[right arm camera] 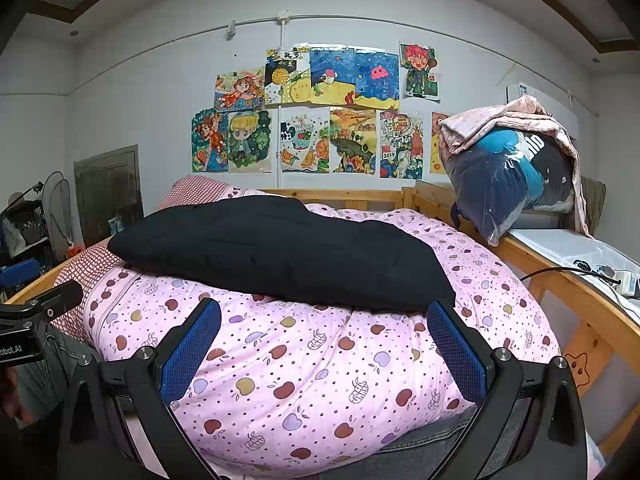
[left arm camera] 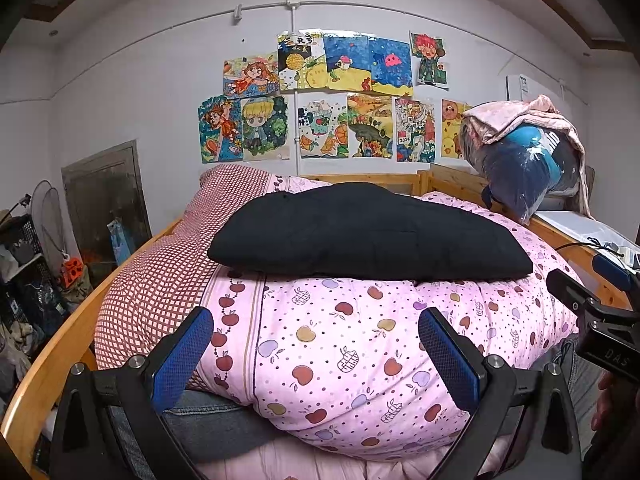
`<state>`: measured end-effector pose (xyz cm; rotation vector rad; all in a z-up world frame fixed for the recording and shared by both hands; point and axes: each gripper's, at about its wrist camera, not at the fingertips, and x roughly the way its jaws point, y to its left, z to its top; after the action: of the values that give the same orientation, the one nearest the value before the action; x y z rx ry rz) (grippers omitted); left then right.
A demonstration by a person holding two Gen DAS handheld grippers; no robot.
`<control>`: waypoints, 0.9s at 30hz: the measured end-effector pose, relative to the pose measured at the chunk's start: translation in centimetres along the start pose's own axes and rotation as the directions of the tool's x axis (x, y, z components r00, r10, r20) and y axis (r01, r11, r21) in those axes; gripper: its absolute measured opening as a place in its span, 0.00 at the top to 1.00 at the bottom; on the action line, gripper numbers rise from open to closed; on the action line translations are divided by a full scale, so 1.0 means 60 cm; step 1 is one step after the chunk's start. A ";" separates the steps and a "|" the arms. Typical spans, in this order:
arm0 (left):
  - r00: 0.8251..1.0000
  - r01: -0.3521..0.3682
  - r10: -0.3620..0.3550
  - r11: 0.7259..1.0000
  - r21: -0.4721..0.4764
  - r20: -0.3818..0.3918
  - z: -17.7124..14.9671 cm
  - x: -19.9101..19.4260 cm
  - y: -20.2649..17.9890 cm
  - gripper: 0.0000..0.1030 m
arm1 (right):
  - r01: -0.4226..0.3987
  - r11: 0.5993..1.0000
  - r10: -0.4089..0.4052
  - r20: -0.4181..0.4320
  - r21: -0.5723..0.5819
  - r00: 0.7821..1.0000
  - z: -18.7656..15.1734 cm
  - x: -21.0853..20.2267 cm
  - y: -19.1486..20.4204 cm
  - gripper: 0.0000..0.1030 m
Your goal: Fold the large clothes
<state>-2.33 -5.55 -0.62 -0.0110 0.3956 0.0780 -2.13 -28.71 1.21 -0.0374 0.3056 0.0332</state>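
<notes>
1 black folded garment [left arm camera: 360,232] lies on top of the pink apple-print quilt [left arm camera: 360,340], which is heaped on the wooden bed [left arm camera: 60,340]. it looks thick, soft and quilted, probably light but bulky, so the near edge or its 2 near corners seem the best hold. the left gripper [left arm camera: 316,344] and right gripper [right arm camera: 324,340] both stand wide and empty, just short of it.

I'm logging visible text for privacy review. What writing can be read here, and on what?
"DAS": right gripper's black body.
"obot.AI", cut off: left gripper's body.
"2024": wall drawing.
White letters inside the bagged bundle: not legible.
Top drawing's characters: too blurred.
</notes>
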 end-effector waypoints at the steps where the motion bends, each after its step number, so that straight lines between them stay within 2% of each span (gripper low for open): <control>1: 1.000 0.000 0.000 1.000 0.001 0.000 0.000 0.001 0.000 0.00 | 0.000 1.000 0.000 0.000 0.000 1.000 0.001 0.001 -0.001 0.02; 27: 1.000 0.000 0.000 1.000 0.004 0.000 0.001 -0.001 -0.001 0.00 | 0.001 1.000 -0.001 -0.002 0.003 1.000 0.000 -0.001 0.001 0.02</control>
<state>-2.32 -5.60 -0.54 -0.0076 0.3959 0.0769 -2.19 -28.64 1.22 -0.0342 0.3080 0.0315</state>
